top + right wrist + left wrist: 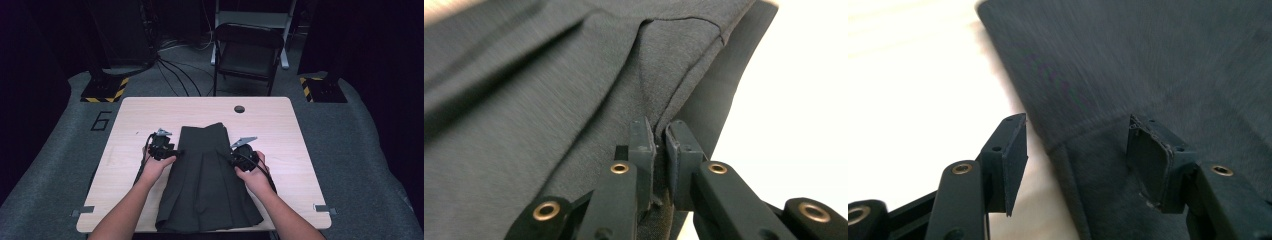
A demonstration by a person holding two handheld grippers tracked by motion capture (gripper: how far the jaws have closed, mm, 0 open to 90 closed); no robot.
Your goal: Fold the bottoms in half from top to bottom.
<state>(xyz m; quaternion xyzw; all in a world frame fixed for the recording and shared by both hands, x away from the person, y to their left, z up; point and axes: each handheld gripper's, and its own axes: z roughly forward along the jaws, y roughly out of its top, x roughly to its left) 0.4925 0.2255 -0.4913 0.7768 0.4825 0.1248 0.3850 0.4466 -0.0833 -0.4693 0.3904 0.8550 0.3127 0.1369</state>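
— Where does the dark pleated skirt [207, 175] lie, and how far along are you?

— It lies flat in the middle of the light wooden table [280, 125], narrow waist end toward the far edge, wide hem at your near edge. It is spread out and not yet folded over anywhere — so the work looks barely begun. You're only taking hold at the two sides.

— Is your right side set?

— Yes. Your right gripper [659, 137] has its jaws pinched tight on a fold of the skirt's right edge; in the right gripper view the cloth is squeezed between the pads [642, 142] with almost no gap.

— And the left?

— Not yet. Your left gripper [1075, 150] stands with its jaws fairly wide, one jaw over the bare table and the other over the cloth, so the skirt's left edge runs between them. The pads [1015, 165] aren't pressing on anything.

— What's left, then?

— By my judgement, close the left jaws on that edge, then lift and fold — all of it still ahead.
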